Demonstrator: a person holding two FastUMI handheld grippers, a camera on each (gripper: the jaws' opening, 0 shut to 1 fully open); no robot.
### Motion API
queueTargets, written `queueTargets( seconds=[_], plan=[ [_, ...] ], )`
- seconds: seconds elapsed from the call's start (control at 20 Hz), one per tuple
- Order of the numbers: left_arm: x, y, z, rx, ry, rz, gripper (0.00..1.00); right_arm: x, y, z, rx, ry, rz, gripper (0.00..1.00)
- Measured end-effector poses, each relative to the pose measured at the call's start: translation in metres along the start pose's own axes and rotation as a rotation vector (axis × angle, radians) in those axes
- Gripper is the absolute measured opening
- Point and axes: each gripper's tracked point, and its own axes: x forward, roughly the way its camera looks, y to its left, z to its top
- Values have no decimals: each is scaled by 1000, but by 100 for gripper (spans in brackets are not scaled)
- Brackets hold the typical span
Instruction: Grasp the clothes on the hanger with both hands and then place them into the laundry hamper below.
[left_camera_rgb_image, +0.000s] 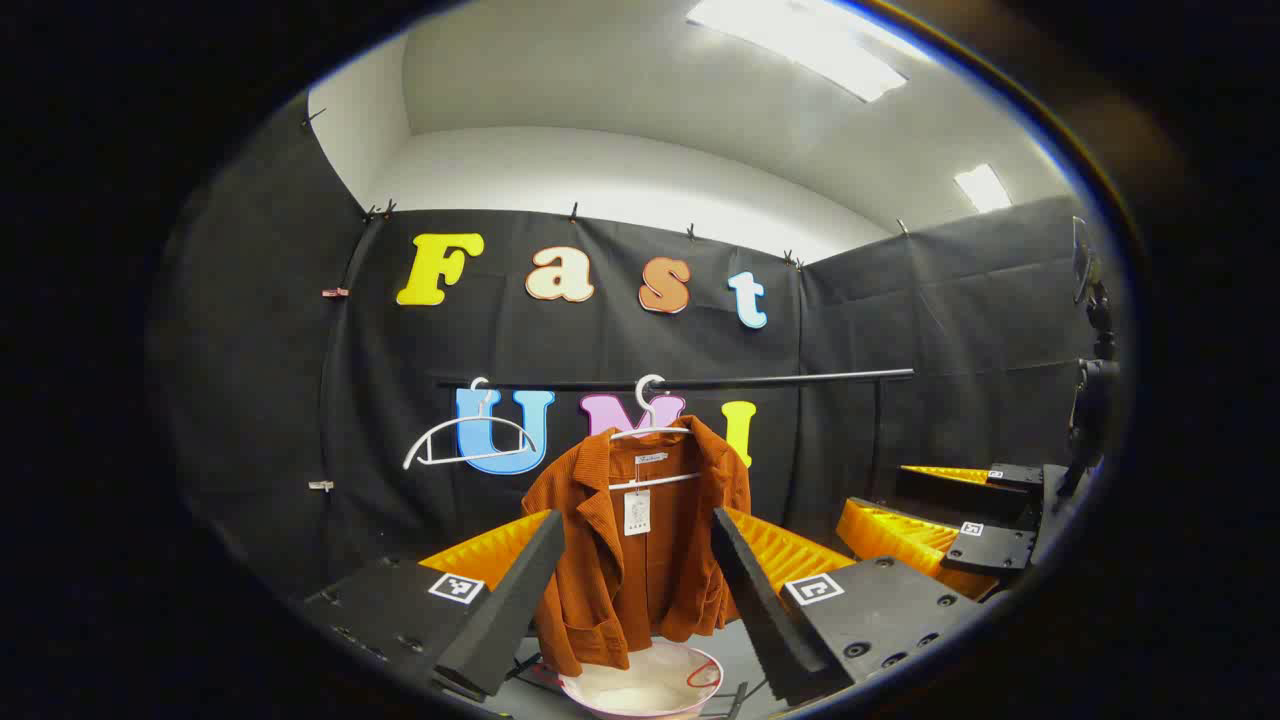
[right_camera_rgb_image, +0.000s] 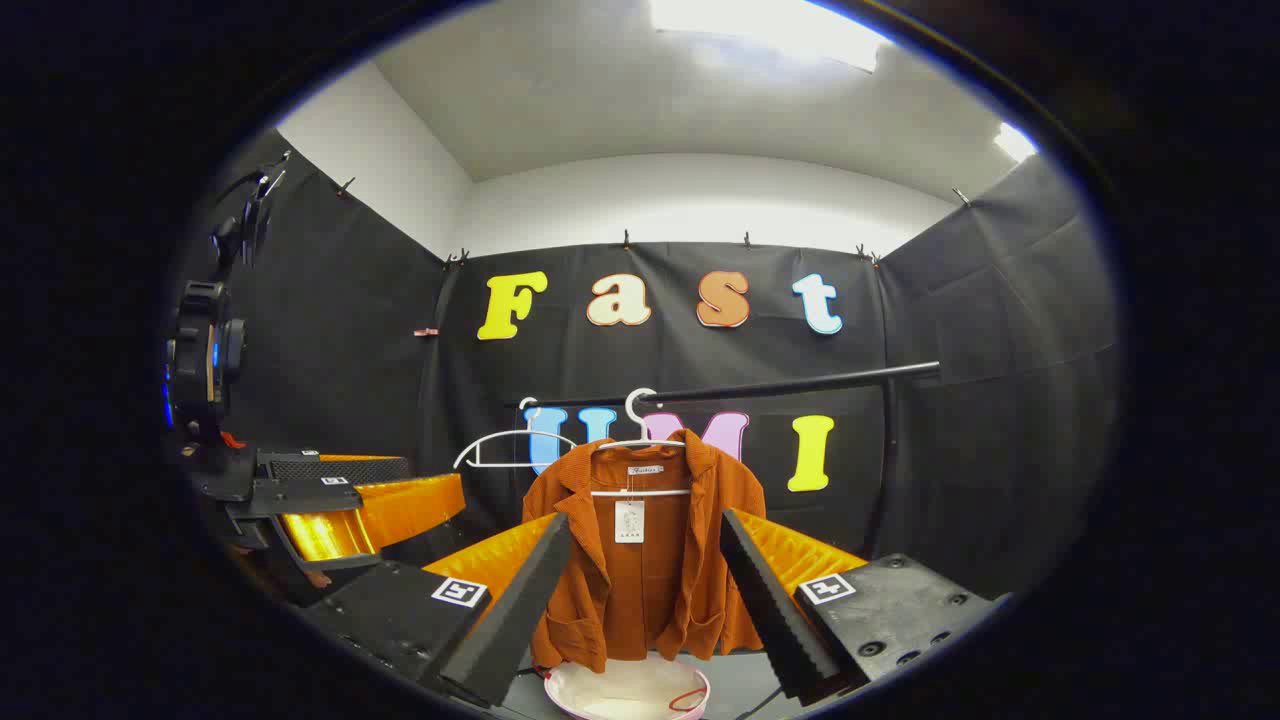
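A rust-orange corduroy jacket hangs open on a white hanger from a black rail. Below it stands a white laundry hamper with a pinkish rim. My left gripper is open, well short of the jacket, which shows between its two fingers. My right gripper is open too, framing the jacket from a distance. In the left gripper view the right gripper shows off to the right; in the right gripper view the left gripper shows at the left.
An empty white hanger hangs on the rail left of the jacket. A black upright post holds the rail's right end. A paper tag hangs inside the jacket's collar.
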Motion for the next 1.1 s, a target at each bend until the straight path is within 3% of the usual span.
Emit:
queueTargets(
  seconds=[0.05, 0.2, 0.25, 0.4, 1.1],
  plan=[
    [0, -2, 0, -1, 0, -5, 93, 0, 0, 0, -3, 0, 1, 97],
    [-2, -5, -1, -9, 5, -14, 89, -1, -1, -1, -8, 1, -3, 97],
    [-3, -4, -1, -9, 9, -15, 97, -1, 0, -1, -4, 2, 0, 97],
    [-4, -3, -2, -4, 13, -14, 93, -2, 2, -2, -4, 9, 7, 97],
    [-19, 9, -7, -13, 28, -45, 93, -12, 11, -3, -26, 21, -33, 97]
  ],
)
